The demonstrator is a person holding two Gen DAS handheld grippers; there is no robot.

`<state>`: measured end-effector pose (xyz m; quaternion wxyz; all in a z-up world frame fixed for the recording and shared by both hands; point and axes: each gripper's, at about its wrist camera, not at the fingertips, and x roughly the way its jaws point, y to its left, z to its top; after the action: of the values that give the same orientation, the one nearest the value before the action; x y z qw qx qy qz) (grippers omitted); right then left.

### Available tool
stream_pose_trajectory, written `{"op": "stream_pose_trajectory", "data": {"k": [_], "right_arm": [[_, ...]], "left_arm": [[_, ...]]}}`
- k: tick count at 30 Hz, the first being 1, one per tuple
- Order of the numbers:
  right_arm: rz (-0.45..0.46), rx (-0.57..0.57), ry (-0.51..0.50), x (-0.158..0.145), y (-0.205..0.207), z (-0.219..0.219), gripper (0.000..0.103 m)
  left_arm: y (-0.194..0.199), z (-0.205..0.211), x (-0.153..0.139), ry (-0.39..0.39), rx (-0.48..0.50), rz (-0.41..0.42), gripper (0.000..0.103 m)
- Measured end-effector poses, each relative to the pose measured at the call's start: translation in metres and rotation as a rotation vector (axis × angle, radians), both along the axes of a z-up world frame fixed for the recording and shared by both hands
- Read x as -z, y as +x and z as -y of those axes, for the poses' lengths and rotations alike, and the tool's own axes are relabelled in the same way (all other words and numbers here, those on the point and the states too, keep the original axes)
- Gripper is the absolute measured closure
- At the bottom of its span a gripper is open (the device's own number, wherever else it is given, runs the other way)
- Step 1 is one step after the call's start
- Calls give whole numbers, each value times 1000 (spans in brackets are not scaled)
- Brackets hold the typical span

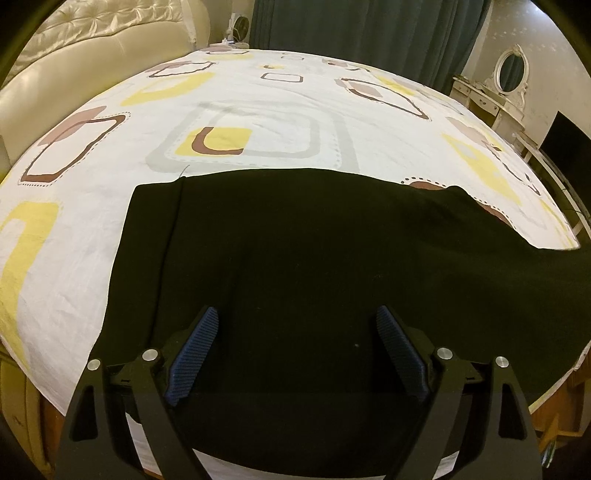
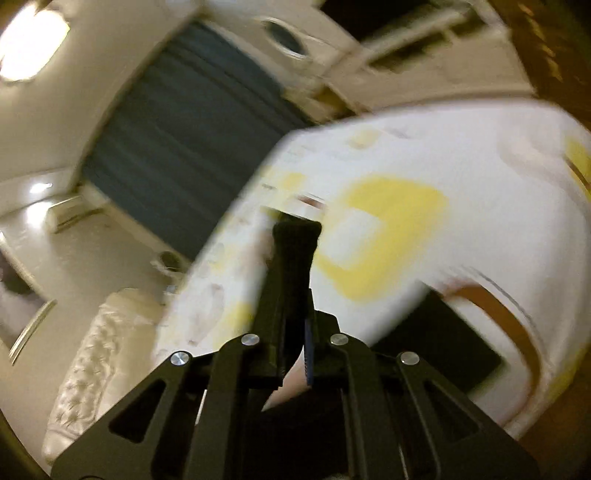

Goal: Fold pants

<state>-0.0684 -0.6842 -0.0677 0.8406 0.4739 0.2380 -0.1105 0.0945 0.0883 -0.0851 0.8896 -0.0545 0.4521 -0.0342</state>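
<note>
Black pants (image 1: 314,251) lie spread flat on the patterned bed sheet (image 1: 258,110), reaching to the right edge of the left wrist view. My left gripper (image 1: 297,317) is open and empty, hovering over the near edge of the pants. My right gripper (image 2: 293,258) is shut on a bunched strip of the black pants (image 2: 295,236), lifted above the bed; that view is tilted and blurred. More black fabric (image 2: 443,347) lies on the sheet below it.
A cream tufted headboard (image 1: 92,44) stands at the far left. Dark teal curtains (image 1: 369,29) hang behind the bed. A white dressing table with oval mirror (image 1: 509,74) stands at the far right. The bed's wooden frame (image 1: 554,406) shows at the lower right.
</note>
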Motion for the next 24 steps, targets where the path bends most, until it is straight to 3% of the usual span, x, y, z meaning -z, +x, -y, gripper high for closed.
{"op": "stream_pose_trajectory", "data": {"k": [4,14,17,18,19,24], "right_arm": [[-86,70,103,70,-32,16,97],[-120,21,84,77,-30,19,95],[-110,28,79,63,-45,23,76],[-104,42,65,59,-52,28,59],[-95,47,55,55,-56,32,51],[-73,-23,49,41,-44,51,51]], "left_arm": [[0,0,0,0,5,2,15],[1,-1,0,0,4,1,14],[1,0,0,1,5,2,14],[1,0,0,1,4,2,14],[1,0,0,2,5,2,14],[0,2,-1,14,15,10,14]]}}
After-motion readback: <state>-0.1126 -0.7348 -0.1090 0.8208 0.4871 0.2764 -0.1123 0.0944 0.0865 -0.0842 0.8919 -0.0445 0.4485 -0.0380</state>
